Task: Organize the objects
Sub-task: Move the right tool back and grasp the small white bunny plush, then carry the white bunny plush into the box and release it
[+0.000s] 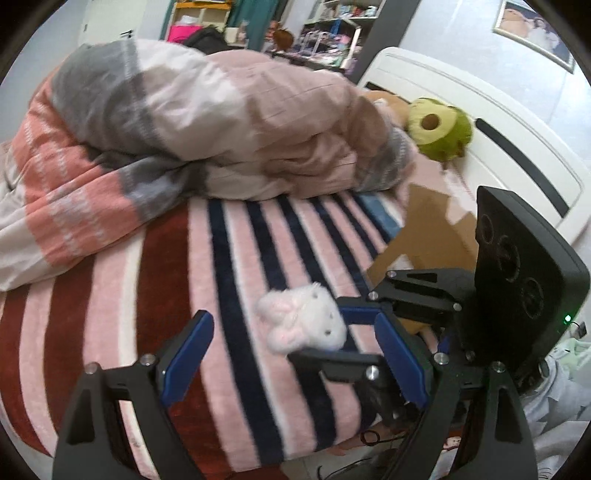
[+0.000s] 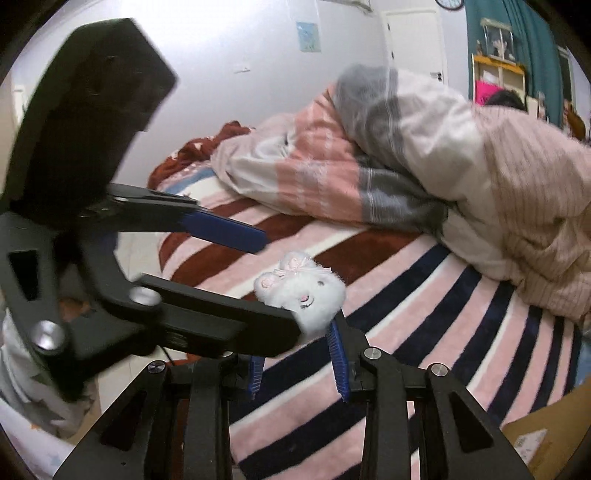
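Right jaws pinch the white bunny [image 2: 301,291] above the striped blanket [image 2: 424,332]; left gripper [image 1: 291,354] gapes empty beside it. Box [image 1: 436,236] sits near the headboard [image 1: 480,122], contents hidden.

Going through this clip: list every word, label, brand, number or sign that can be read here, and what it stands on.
No text is legible in either view.
Cardboard box: a pale label on it, print too blurred to read.
Small blue poster on the wall: too small to read.
Framed picture on the wall: no readable words.
Shelf items: too small and blurred.
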